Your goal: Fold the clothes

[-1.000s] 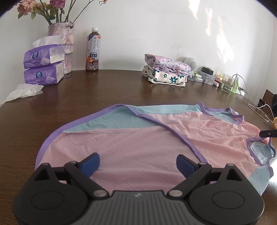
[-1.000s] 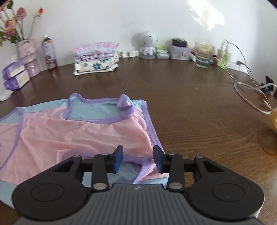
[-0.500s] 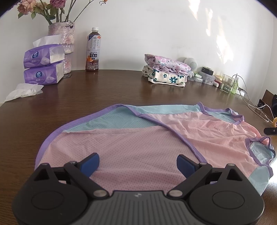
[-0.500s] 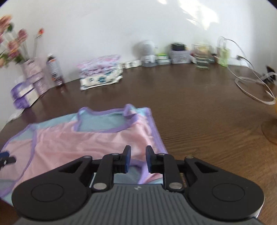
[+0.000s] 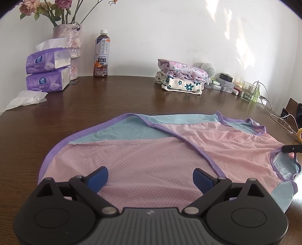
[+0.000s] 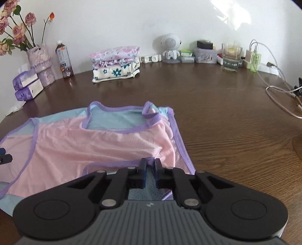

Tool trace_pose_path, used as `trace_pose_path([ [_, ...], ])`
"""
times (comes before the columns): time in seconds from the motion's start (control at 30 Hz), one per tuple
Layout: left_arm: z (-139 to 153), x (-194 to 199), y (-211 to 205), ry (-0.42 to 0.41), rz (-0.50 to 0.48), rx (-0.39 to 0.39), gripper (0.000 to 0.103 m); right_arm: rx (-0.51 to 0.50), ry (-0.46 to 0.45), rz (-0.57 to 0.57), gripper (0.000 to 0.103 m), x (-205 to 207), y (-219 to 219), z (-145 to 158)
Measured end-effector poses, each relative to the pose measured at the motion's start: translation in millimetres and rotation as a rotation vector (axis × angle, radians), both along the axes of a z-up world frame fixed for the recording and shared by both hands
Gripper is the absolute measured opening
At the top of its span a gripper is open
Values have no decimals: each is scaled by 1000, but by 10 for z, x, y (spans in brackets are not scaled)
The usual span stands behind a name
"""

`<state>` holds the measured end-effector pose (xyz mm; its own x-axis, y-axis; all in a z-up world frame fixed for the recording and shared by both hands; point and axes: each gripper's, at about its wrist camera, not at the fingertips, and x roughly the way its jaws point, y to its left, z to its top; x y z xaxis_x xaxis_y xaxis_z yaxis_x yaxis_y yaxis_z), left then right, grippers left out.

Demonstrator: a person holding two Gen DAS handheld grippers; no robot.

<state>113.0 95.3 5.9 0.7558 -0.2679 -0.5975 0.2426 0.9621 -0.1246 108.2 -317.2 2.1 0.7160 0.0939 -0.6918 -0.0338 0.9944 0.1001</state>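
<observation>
A dark brown wooden table point(image 6: 217, 113) with visible grain stretches ahead of the jaws to a plain white wall point(image 5: 169, 28); bright patches of sunlight point(image 6: 232, 17) fall on the wall, up and right of them

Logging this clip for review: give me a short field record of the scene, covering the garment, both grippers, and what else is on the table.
garment: pink mesh top with purple trim, spread flat on brown table
left gripper: jaws wide open over the top
right gripper: jaws nearly closed on the trim at an edge of the top
folded clothes: stacked near the wall
other items: tea bottle, tissue packs, flower vase
</observation>
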Motion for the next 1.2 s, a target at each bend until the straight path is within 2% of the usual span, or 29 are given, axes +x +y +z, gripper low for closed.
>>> trace_pose_path([
  [0.1, -2, 5, -1, 0, 2, 1, 97, -5, 10, -9, 8, -9, -33, 15],
  [0.2, -2, 7, 8, 0, 6, 0, 97, 13, 11, -11, 15, -10, -54, 12],
  [0.27, 4, 4, 15, 2, 16, -5, 97, 69, -35, -22, 40, -40, -98, 70],
  [0.33, 11, 1, 21, 3, 25, -9, 97, 86, -87, -52, 44, -41, -143, 148],
  [0.4, 19, 4, 42, 7, 34, -17, 96, 57, -98, -75, 44, 38, -157, 171],
  [0.53, 58, 8, 142, 7, 83, -25, 96, 45, -53, -81, 44, 305, -167, 111],
  [0.63, 98, 1, 235, -7, 123, -14, 96, 41, -72, 22, 42, 420, 20, 162],
  [0.67, 103, 3, 260, -9, 135, -10, 96, 30, -62, 56, 35, 470, 114, 151],
  [0.77, 70, 34, 314, 7, 157, -4, 96, -3, -33, 159, 25, 621, 395, 119],
  [0.93, 27, 12, 330, 2, 147, 7, 96, -58, 16, 331, 21, 872, 864, 65],
  [1.1, 20, 19, 353, 0, 141, -8, 98, -128, 20, 361, 21, 847, 1048, -2],
  [1.2, 19, 19, 344, 0, 138, -7, 98, -37, -10, 341, 22, 879, 967, 105],
])
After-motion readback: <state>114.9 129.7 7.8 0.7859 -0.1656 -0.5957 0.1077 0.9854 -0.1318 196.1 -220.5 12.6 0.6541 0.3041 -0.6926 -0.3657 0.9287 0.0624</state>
